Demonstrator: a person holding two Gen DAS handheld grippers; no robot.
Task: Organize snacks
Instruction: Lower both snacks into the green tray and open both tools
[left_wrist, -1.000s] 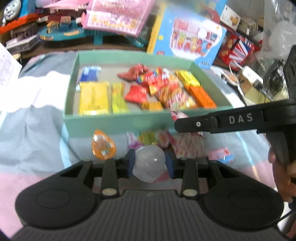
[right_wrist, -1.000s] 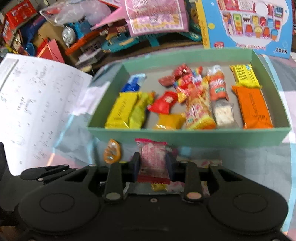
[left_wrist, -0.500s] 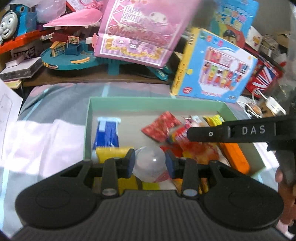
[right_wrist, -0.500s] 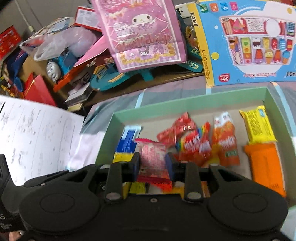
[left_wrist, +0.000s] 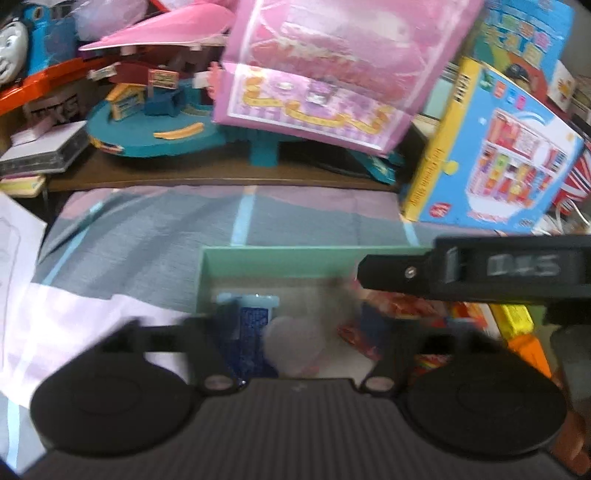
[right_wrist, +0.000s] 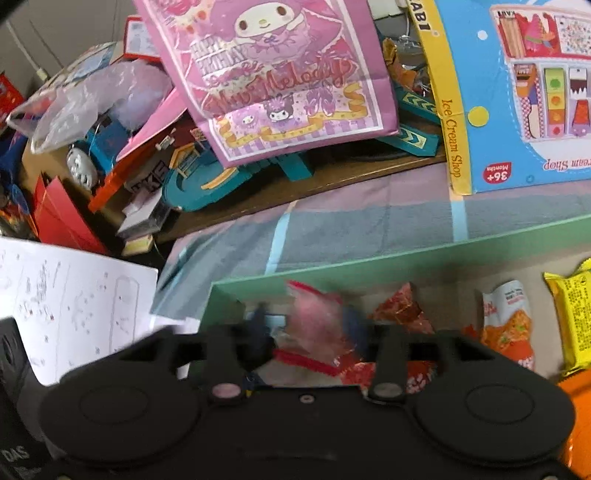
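Drop-off step by the look of it: a clear round jelly cup sits loose between the spread left gripper fingers, over the green box. A pink candy packet is carried by the right gripper, though how tightly it's pinched can't be told through the blur. Next, probably, both get lowered in and let go.

Under your grippers the bed carries a sheet in grey, pink and light-blue bands. A mint-green snack box lies directly on it, its far wall running across toward the bed's far edge. To your left, a white printed sheet of paper rests on the bed beside the box's left wall. At the far right corner, the blue and yellow Ice Cream Shop toy box stands on the sheet, tilted.
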